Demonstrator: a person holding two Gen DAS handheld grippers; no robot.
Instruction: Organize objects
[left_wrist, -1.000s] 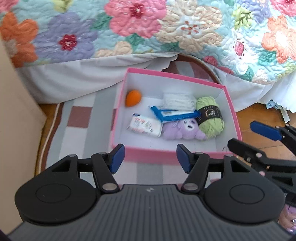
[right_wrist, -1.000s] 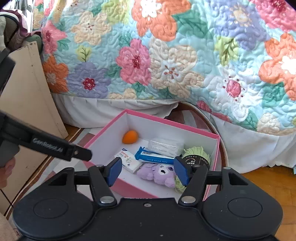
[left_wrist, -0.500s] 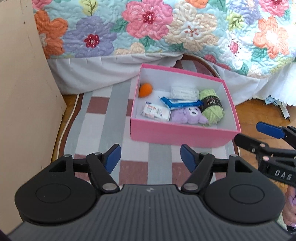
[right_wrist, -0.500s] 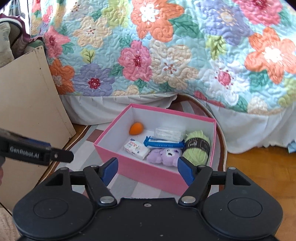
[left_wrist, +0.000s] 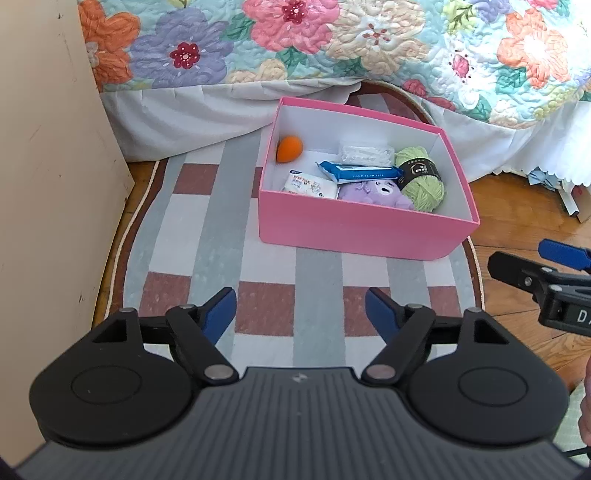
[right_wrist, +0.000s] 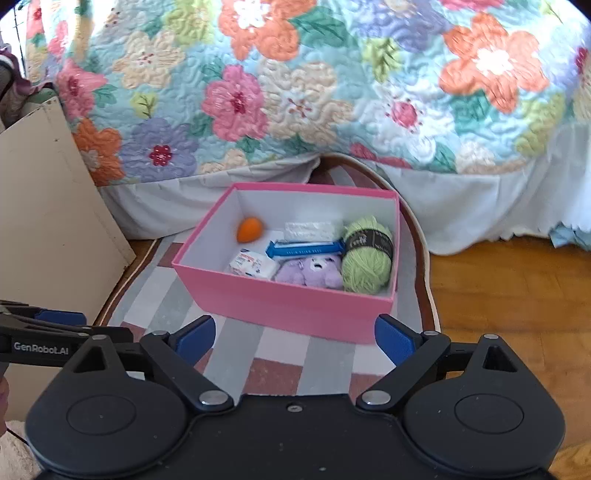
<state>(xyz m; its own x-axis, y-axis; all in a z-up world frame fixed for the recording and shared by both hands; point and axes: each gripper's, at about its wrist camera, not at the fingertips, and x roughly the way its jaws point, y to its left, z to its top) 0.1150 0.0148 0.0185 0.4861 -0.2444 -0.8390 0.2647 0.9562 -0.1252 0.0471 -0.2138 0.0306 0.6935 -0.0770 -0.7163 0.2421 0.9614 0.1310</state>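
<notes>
A pink box (left_wrist: 354, 230) (right_wrist: 288, 302) stands on a checked rug. In it lie an orange ball (left_wrist: 289, 148) (right_wrist: 250, 229), a white tissue pack (left_wrist: 310, 185) (right_wrist: 253, 263), a blue packet (left_wrist: 360, 171) (right_wrist: 306, 248), a clear bag (left_wrist: 365, 153) (right_wrist: 312, 229), a purple plush (left_wrist: 373, 194) (right_wrist: 310, 271) and green yarn (left_wrist: 422, 178) (right_wrist: 366, 254). My left gripper (left_wrist: 301, 314) is open and empty above the rug, short of the box. My right gripper (right_wrist: 294, 339) is open and empty just before the box's near wall.
A bed with a floral quilt (left_wrist: 332, 40) (right_wrist: 314, 92) and white skirt stands behind the box. A beige panel (left_wrist: 44, 184) (right_wrist: 48, 206) stands at the left. The rug (left_wrist: 207, 240) lies on a wooden floor (right_wrist: 509, 295). The other gripper shows at each view's edge.
Both grippers have drawn back from the box, which now looks farther and smaller. More rug shows in front of it. The jaws stay open.
</notes>
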